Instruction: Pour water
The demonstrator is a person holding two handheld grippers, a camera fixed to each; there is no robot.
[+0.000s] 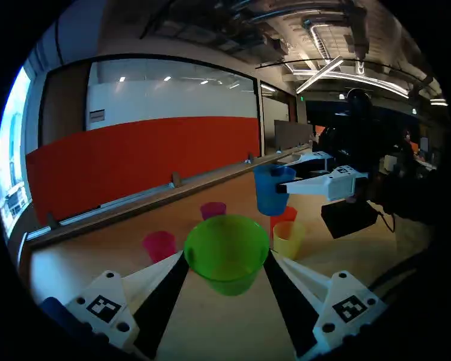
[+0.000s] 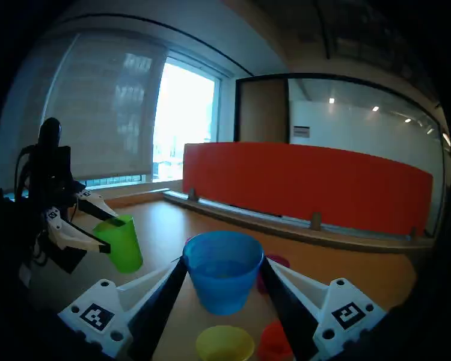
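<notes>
Grip, left: left tongs [image 1: 225, 265] pinch the green cup [image 1: 227, 237], one finger on each side, above the table [image 1: 93, 265].
Grip, right: right tongs [image 2: 223, 265] pinch the blue cup [image 2: 222, 283] the same way (upright, clear of the tabletop).
Water: cannot tell whether either cup holds any.
Left gripper view: blue cup appears just above the orange cup [image 1: 284, 214].
On the table: yellow cup [image 1: 288, 239], pink cup [image 1: 159, 245], purple cup [image 1: 213, 209].

Probably office: glass partition [image 1: 171, 96], orange desk divider [image 1: 141, 156], exposed ceiling ducts [image 1: 322, 42].
</notes>
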